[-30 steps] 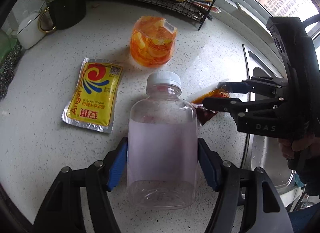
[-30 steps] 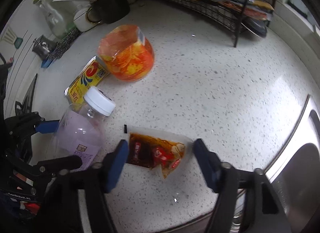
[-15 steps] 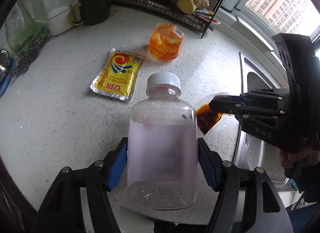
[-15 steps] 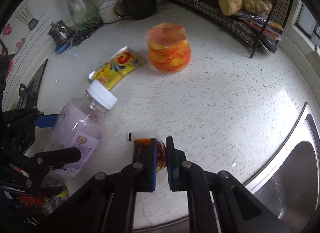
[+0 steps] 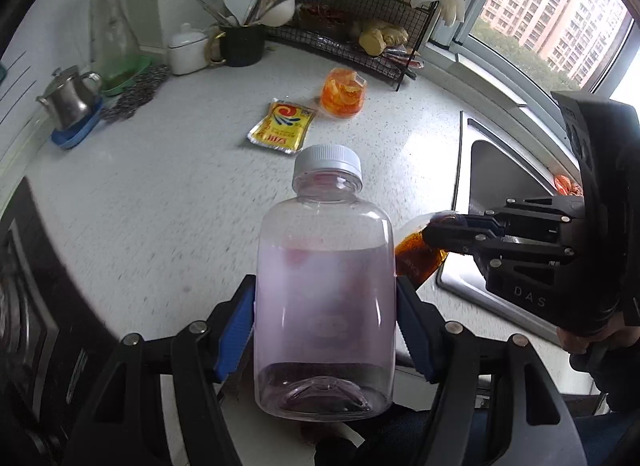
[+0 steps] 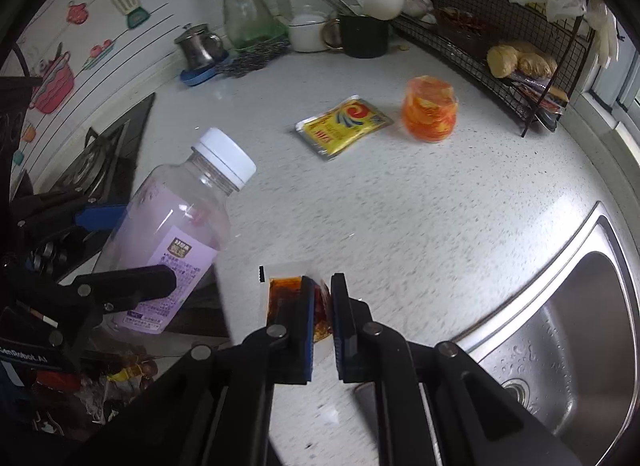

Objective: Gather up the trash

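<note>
Two tools are loaded: the left tool (image 5: 325, 318) clamps a clear, white-capped bottle (image 5: 325, 286) above the counter (image 5: 168, 201); the right tool (image 6: 321, 308) pinches a reddish-brown sauce packet (image 6: 280, 290) beside it.

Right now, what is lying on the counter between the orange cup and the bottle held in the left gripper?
The yellow packet lies flat between the orange cup and the bottle, apart from both; the rest is bare white counter. The right wrist view shows it best.

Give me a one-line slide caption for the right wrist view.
Right tool pinches a sauce packet above the counter while the left tool holds a plastic bottle.
</note>
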### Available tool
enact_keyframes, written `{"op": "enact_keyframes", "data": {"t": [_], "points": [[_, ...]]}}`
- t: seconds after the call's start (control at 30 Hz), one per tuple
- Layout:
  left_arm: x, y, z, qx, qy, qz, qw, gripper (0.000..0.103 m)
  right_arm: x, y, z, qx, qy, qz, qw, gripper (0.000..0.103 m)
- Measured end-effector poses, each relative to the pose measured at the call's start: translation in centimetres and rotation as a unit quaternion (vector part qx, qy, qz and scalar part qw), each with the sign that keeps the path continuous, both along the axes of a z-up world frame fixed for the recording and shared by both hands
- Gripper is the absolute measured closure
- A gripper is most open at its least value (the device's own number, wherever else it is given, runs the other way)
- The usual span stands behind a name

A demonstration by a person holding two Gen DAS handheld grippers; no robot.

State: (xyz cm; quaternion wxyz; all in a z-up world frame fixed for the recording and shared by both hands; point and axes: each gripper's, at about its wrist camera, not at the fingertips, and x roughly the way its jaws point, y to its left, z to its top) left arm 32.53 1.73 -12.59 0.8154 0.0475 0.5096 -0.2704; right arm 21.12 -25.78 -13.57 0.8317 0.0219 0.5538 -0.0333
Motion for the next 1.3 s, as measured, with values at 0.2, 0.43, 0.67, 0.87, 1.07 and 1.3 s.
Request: {"op": "enact_keyframes", "data": {"t": [0.2,0.43,0.67,0.87,1.07,1.3], "points": [[-5.3,4.1,1.1,-0.006,-0.017,0.02,0.9996,0.038,-3.3,5.1,1.3,-0.004,-0.009,0.02,1.0,0.096],[-10.9,8.3,1.4,-0.002,-0.028,0.041,0.9988,0.038,-7.4,11.2,2.6,-0.006,-0.021,0.044,0.999,0.096],[-15.9,11.2,-0.3,0.002,-0.011,0.061,0.9981,0.038,-11.2,15.0,1.6,-0.001,-0.011,0.054,0.998,0.096],[-18.9,12.8,-1.9,0.002,0.016,0.07,0.9974,0.038,-13.1,17.2,0.4,0.006,0.013,0.055,0.998,0.096],[-19.9,13.0,-4.4,-0.002,0.046,0.069,0.9965,0.038,-13.5,17.7,-1.7,0.011,0.041,0.053,0.998,0.096],[-19.0,11.6,-9.2,0.016,0.082,0.054,0.995,0.037,-13.7,17.4,-4.7,0.0,0.046,0.036,0.998,0.096]]}}
